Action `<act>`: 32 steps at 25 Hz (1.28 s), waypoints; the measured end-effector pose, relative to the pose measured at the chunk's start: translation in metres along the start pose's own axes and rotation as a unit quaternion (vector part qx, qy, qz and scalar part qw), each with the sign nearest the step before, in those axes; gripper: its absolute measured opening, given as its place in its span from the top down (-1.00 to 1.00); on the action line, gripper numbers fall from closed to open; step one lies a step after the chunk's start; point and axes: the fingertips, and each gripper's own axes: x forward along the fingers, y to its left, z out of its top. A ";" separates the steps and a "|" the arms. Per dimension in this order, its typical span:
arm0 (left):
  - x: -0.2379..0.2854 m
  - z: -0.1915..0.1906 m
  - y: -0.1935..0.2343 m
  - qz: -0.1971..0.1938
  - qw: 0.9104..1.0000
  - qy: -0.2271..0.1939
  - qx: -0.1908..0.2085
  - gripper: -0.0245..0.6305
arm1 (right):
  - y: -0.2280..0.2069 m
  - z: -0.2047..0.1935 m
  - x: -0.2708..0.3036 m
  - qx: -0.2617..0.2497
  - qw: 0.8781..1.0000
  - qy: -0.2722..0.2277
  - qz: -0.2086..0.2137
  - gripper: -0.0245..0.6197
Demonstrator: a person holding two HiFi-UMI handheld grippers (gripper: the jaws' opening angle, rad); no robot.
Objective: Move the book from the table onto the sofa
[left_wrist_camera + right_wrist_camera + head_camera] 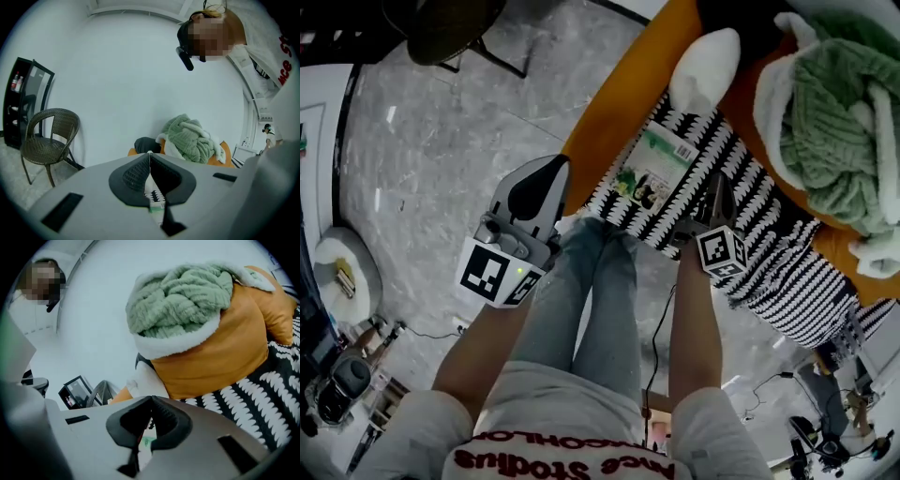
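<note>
The book [656, 173], with a green and white cover, lies flat on the black-and-white patterned throw [750, 197] that covers the orange sofa [619, 94]. My right gripper [716, 183] hovers over the throw just right of the book's near corner, shut, with nothing between its jaws. In the right gripper view the right gripper [151, 401] has its jaws meeting at the tip, and a strip of the book [146, 444] shows below them. My left gripper [551, 171] is shut and empty, off the sofa's near-left edge above the floor, left of the book. The left gripper [149, 157] points toward the sofa.
A heap of green knitted blanket [839, 122] with white fleece lining fills the sofa's right end. A white pillow [705, 67] lies beyond the book. A wicker chair [49, 140] stands on the grey floor at left. The person's legs [591, 300] stand against the sofa front.
</note>
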 end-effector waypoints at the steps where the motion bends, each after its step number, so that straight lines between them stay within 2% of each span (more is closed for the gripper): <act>1: 0.002 0.004 0.000 -0.002 1.000 -0.002 0.002 0.87 | 0.007 0.010 -0.003 -0.010 1.000 -0.011 0.005 0.84; 6: 0.008 0.027 -0.003 -0.005 1.000 -0.011 0.014 0.87 | 0.042 0.065 -0.028 -0.056 0.997 -0.046 0.026 0.84; 11: 0.015 0.062 -0.011 -0.014 0.999 -0.020 0.021 0.87 | 0.069 0.126 -0.061 -0.042 0.995 -0.084 0.036 0.84; 15: 0.012 0.089 -0.017 -0.011 1.000 -0.020 0.010 0.87 | 0.101 0.165 -0.093 -0.080 0.992 -0.088 0.044 0.84; 19: 0.008 0.121 -0.023 -0.018 0.999 -0.036 0.025 0.87 | 0.131 0.198 -0.119 -0.111 0.987 -0.097 0.058 0.84; 26: -0.015 0.173 -0.052 -0.049 0.994 -0.040 0.091 0.87 | 0.168 0.250 -0.171 -0.079 0.987 -0.122 0.061 0.84; 32: -0.052 0.211 -0.067 -0.048 0.993 -0.060 0.090 0.87 | 0.210 0.284 -0.222 -0.099 0.984 -0.134 0.070 0.84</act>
